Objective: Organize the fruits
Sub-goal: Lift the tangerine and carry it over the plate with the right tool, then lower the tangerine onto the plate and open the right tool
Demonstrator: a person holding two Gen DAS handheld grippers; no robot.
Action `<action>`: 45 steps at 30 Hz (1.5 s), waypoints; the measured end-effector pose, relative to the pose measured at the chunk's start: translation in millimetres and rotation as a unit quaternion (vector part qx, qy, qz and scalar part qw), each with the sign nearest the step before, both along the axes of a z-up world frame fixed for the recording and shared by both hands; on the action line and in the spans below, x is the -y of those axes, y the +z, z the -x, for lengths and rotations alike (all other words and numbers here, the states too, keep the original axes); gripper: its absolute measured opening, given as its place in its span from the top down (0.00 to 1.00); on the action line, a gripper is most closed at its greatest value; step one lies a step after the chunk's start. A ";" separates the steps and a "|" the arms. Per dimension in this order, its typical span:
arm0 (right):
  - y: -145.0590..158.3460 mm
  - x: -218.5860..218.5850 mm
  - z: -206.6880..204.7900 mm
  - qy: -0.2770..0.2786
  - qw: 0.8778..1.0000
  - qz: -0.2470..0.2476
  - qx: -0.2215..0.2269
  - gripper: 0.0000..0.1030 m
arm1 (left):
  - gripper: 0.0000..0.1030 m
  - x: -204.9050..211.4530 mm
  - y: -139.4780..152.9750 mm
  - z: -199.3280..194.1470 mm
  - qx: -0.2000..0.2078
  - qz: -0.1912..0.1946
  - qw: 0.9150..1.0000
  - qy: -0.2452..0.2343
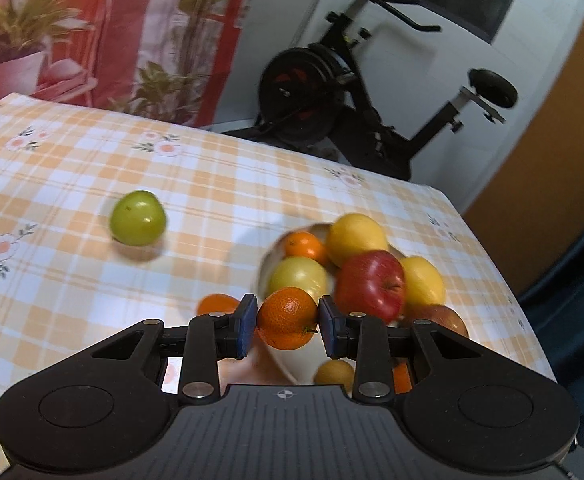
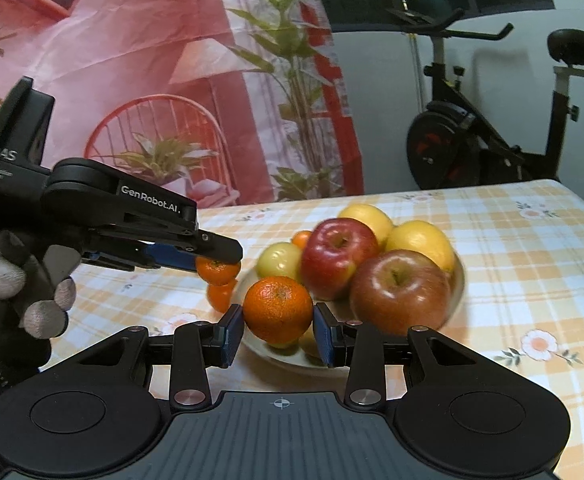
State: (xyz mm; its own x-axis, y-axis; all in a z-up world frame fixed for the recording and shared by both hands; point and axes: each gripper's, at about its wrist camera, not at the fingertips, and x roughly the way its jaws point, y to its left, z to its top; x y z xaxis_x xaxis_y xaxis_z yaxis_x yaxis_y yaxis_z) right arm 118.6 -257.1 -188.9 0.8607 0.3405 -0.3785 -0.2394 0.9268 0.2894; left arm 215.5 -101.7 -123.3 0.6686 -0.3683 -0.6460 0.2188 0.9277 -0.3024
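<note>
My left gripper is shut on a mandarin, held just above the near rim of a white bowl. The bowl holds a red apple, two lemons, a yellow-green apple and a small orange. A green apple lies alone on the checked cloth to the left, and another mandarin lies beside the bowl. In the right wrist view my right gripper is shut on a second mandarin in front of the bowl. The left gripper reaches in from the left.
The table carries an orange-and-white checked cloth with flower prints. A gloved hand holds the left gripper. Behind the table stand an exercise bike and a red printed curtain. The table's right edge lies close to the bowl.
</note>
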 end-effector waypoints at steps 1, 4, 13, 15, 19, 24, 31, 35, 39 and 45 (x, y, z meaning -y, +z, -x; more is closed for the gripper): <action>-0.7 -0.1 -0.7 -0.001 1.000 0.001 -0.002 0.66 | 0.66 2.8 -0.8 0.5 0.000 -0.002 1.000 -0.005; -3.4 -3.6 -2.8 0.002 1.000 0.011 -0.008 0.66 | 0.66 8.6 -3.5 1.0 -0.001 -0.006 1.000 -0.014; -9.0 -5.9 -7.5 -0.008 0.999 0.026 -0.021 0.65 | 0.66 17.4 -11.2 -3.1 -0.008 -0.019 1.000 -0.024; -9.3 -6.7 -7.6 -0.008 0.999 0.029 -0.020 0.65 | 0.66 19.3 -12.5 -3.8 -0.009 -0.022 0.999 -0.025; -9.8 -6.5 -8.2 -0.008 0.999 0.032 -0.021 0.65 | 0.66 20.6 -14.8 -5.6 -0.012 -0.026 0.999 -0.025; -9.9 -5.6 -9.5 -0.013 0.999 0.031 -0.022 0.65 | 0.66 20.3 -16.1 -7.5 -0.015 -0.029 0.999 -0.024; -10.2 -5.5 -9.4 -0.013 0.999 0.031 -0.022 0.65 | 0.66 17.6 -14.5 -7.8 -0.013 -0.024 0.999 -0.021; -10.1 -5.4 -9.4 -0.013 0.999 0.032 -0.022 0.65 | 0.66 14.9 -11.9 -8.0 -0.008 -0.019 1.000 -0.017; -10.0 -5.3 -9.4 -0.013 0.999 0.031 -0.021 0.65 | 0.65 11.0 -8.2 -7.5 -0.001 -0.018 1.000 -0.011; -9.5 -4.9 -7.4 -0.015 0.999 0.028 -0.015 0.65 | 0.64 3.4 -2.4 -4.7 0.015 -0.026 1.000 0.002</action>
State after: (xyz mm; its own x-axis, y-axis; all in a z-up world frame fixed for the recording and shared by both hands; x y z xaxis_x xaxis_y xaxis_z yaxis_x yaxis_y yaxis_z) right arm 126.0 -252.2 -198.4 0.8582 0.2927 -0.4216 -0.2038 0.9483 0.2434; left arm 220.2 -105.1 -125.7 0.6897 -0.3314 -0.6438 0.2230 0.9431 -0.2465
